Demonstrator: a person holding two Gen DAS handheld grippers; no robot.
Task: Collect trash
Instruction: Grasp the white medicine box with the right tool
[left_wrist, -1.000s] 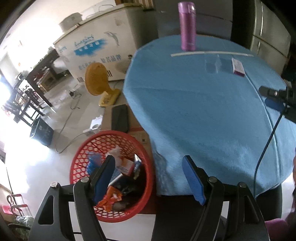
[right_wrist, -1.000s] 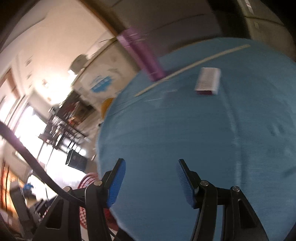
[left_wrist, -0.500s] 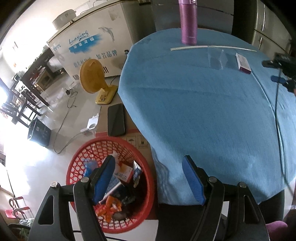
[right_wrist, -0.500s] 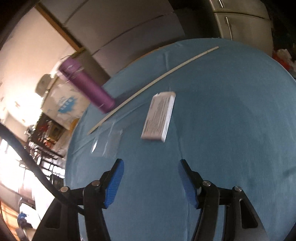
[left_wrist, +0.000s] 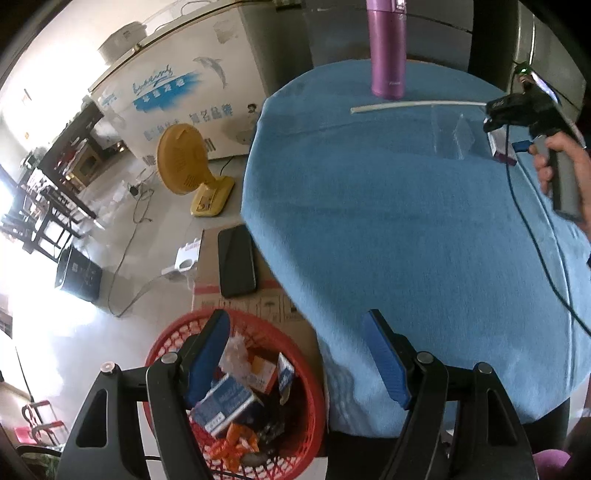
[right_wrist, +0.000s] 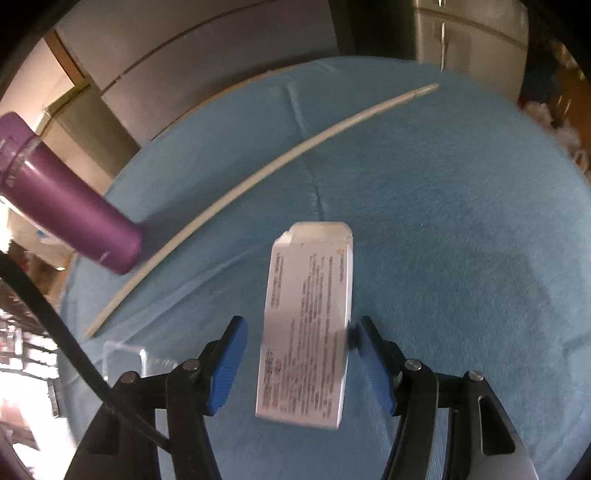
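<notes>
Left wrist view alone takes in the floor: a chest freezer (left_wrist: 177, 92), a red basket (left_wrist: 236, 398) full of cartons and wrappers beside the blue-clothed table (left_wrist: 388, 221), a yellow fan (left_wrist: 184, 162), a phone (left_wrist: 236, 266) on a cardboard box. The left gripper (left_wrist: 295, 358) hangs over the basket and table edge, jaws apart and empty. Right wrist view alone shows the white printed carton (right_wrist: 310, 325) lying flat between the right gripper's (right_wrist: 295, 362) spread jaws; the right pad seems to touch it, the left stands clear. A purple flask (right_wrist: 66, 206) and a thin white strip (right_wrist: 258, 188) lie beyond.
</notes>
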